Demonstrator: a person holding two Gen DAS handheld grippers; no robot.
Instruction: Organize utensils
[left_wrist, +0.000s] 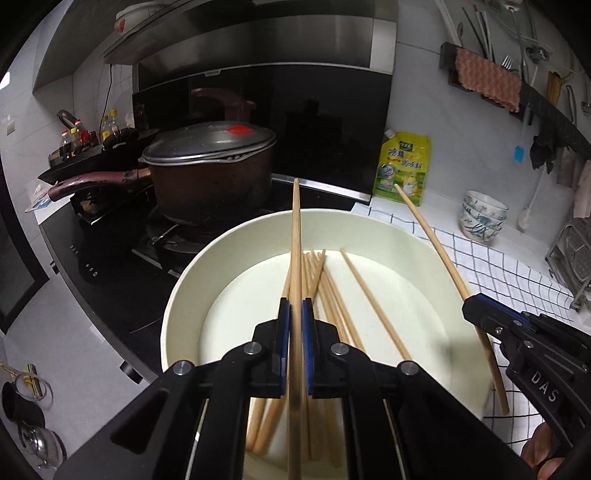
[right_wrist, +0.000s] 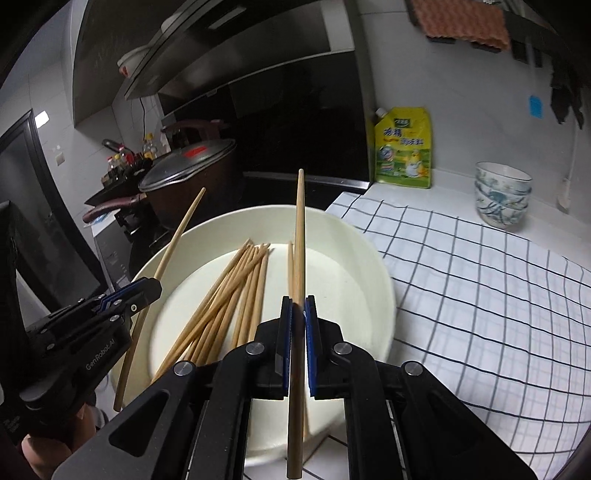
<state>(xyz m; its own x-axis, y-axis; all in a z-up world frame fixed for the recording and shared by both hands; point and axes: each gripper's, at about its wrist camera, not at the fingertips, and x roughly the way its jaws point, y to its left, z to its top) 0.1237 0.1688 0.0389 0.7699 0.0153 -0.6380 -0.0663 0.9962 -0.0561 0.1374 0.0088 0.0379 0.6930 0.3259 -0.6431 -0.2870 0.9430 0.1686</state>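
Round cream basin (left_wrist: 369, 229) of slim wooden chopsticks (right_wrist: 236, 295), left hand-held gripper (left_wrist: 295, 314) and right hand-held gripper (right_wrist: 298, 314) each clamping one stick

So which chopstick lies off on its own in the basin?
Start at the big cream basin beside the stove. A bundle of chopsticks lies along its floor. The loner lies to the bundle's right, apart from the rest, held by neither tongs.

Left gripper (left_wrist: 295, 314) clamps chopstick (left_wrist: 295, 236) above basin (left_wrist: 184, 284).
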